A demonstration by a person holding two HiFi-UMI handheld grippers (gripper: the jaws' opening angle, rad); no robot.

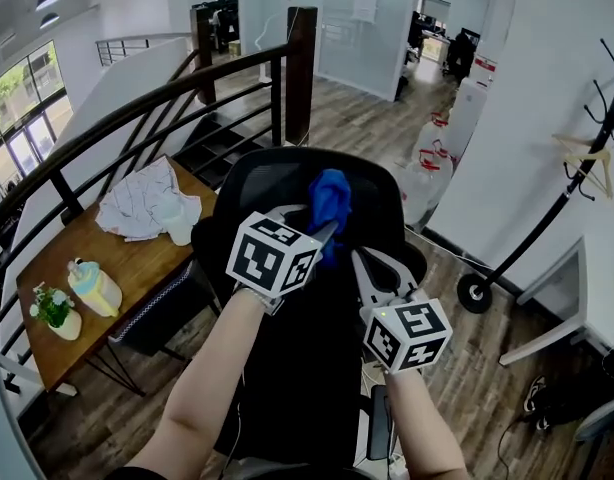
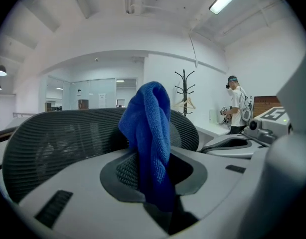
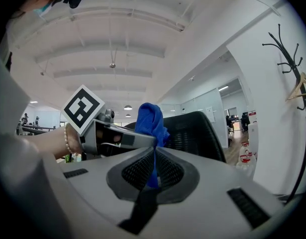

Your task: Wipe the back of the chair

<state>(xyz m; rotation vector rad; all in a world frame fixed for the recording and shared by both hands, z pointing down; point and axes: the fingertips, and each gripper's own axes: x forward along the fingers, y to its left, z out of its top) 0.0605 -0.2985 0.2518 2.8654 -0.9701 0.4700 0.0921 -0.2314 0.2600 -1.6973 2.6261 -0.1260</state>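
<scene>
The black mesh chair back [image 1: 272, 180] stands right in front of me. A blue cloth [image 1: 330, 200] is bunched over its top edge. My left gripper [image 1: 327, 234] is shut on this cloth; in the left gripper view the cloth [image 2: 150, 133] rises from between the jaws, with the mesh chair back [image 2: 58, 146] behind it. My right gripper [image 1: 356, 257] sits just right of the left one, tips meeting at the cloth's lower end. In the right gripper view its jaws are closed on a thin blue strip of the cloth [image 3: 151, 119], and the left gripper [image 3: 154, 144] crosses in front.
A wooden table [image 1: 122, 268] at the left holds a crumpled white cloth [image 1: 147, 206], a yellow bottle [image 1: 93, 286] and a small plant [image 1: 53, 308]. A dark stair railing [image 1: 137, 108] curves behind. A coat stand [image 1: 577, 183] and water bottles [image 1: 434, 163] are at the right. A person [image 2: 237, 106] stands far off.
</scene>
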